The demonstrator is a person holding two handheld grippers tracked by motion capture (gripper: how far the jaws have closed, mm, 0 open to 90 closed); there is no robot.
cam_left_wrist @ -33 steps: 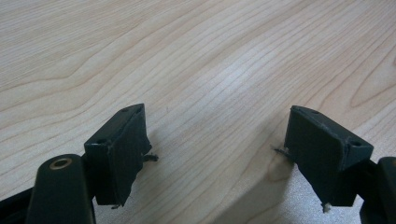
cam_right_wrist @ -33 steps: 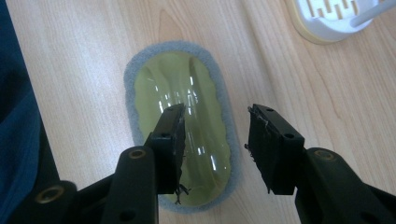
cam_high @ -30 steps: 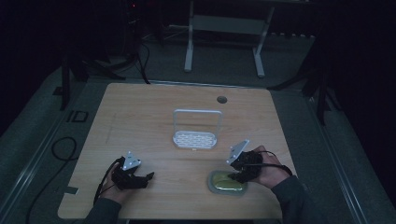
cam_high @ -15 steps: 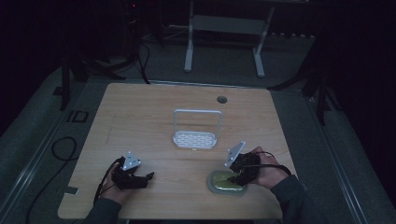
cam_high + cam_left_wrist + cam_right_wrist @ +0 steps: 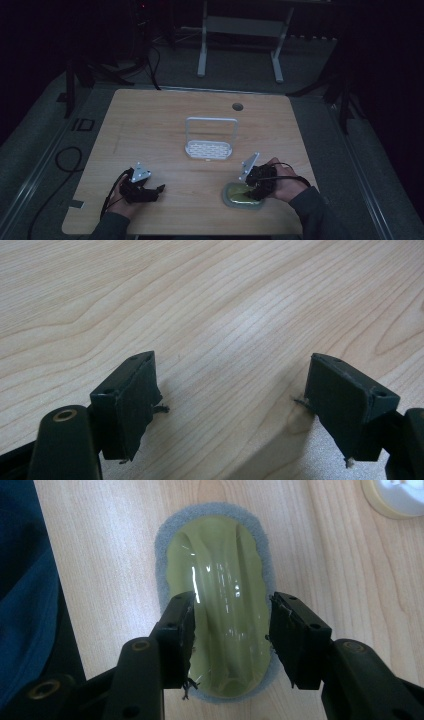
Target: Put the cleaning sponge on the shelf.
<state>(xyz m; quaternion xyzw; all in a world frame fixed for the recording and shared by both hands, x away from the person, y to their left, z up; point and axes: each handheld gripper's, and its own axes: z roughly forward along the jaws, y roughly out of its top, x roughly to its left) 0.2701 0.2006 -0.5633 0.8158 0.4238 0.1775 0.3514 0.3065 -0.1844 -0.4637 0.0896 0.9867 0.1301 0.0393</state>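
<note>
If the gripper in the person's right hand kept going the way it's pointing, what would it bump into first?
Most likely the oval yellow-green sponge with a grey scouring rim. The right gripper points down at it, its jaws having just opened, standing either side of its glossy top. How much gap remains is unclear.

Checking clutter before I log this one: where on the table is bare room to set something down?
Bare wood on the table lies left of and behind the white rack, and between the two grippers. It is crowded at the near right, where the right hand-held gripper stands over the green scrubber.
</note>
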